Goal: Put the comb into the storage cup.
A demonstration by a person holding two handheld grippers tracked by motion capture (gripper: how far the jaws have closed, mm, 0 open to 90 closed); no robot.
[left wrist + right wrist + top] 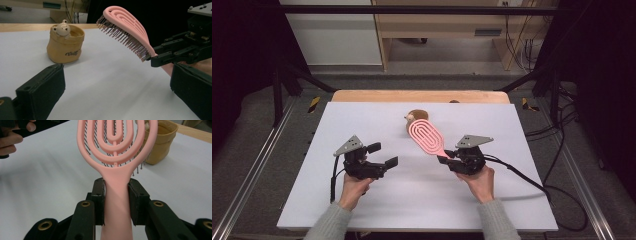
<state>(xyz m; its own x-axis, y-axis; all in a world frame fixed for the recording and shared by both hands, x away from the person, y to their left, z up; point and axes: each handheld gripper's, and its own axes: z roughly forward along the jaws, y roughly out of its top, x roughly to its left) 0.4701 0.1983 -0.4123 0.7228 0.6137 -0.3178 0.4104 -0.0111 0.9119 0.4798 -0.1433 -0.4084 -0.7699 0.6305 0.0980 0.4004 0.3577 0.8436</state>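
A pink vented hairbrush point(427, 137) point(125, 27) point(116, 150) is held off the table by its handle, bristles facing down. My right gripper point(447, 156) point(116, 195) is shut on that handle, also seen from the left gripper view point(160, 58). Behind the brush head stands a small tan fabric pouch point(414, 118) point(65, 43) point(162, 142) with a little bear figure point(62, 28) peeking out. My left gripper point(383, 155) point(112, 87) hovers open at the left of the table, nothing between its jaws.
A white board point(362, 200) covers the table, with a wooden edge point(422, 96) at the far side. Black frame posts stand at both far corners, and cables point(562, 150) lie on the floor to the right.
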